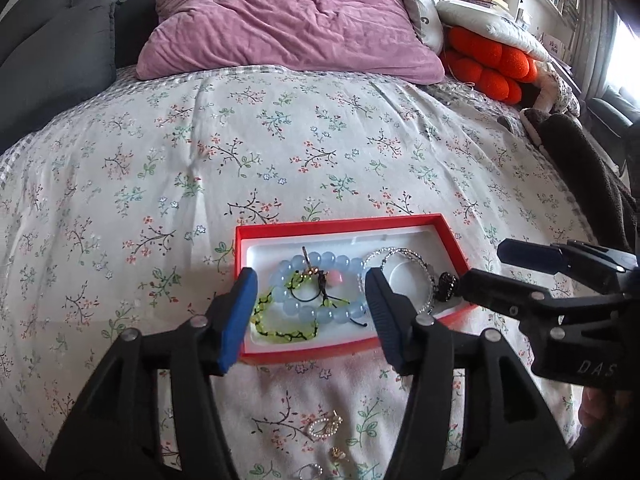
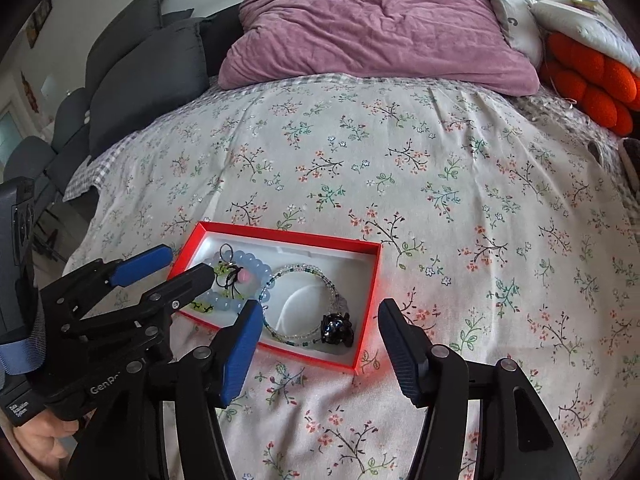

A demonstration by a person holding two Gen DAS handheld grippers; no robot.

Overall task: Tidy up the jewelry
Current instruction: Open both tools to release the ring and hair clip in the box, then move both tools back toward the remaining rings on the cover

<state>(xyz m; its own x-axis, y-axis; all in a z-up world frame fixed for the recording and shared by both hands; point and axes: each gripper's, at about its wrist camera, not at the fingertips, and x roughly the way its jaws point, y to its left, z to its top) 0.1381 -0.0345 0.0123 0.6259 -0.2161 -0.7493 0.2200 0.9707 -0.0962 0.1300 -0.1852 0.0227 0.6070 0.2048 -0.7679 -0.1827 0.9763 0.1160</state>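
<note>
A red box (image 1: 344,222) (image 2: 368,292) with a white lining lies on the floral bedspread. It holds a pale blue bead bracelet (image 1: 320,264) (image 2: 256,266), a green bead bracelet (image 1: 280,334) (image 2: 202,307), a clear bead bracelet (image 1: 408,258) (image 2: 296,270) and a black charm (image 1: 446,286) (image 2: 336,330). My left gripper (image 1: 310,314) (image 2: 186,264) is open and empty above the box's near left part. My right gripper (image 2: 320,344) (image 1: 478,264) is open and empty at the box's right end. A pearl earring (image 1: 324,428) and small gold pieces (image 1: 338,454) lie on the bed between me and the box.
A purple pillow (image 1: 288,16) (image 2: 380,20), orange cushions (image 1: 488,64) (image 2: 592,80) and grey cushions (image 2: 148,76) lie at the head of the bed. A dark blanket (image 1: 588,168) lies at the right edge.
</note>
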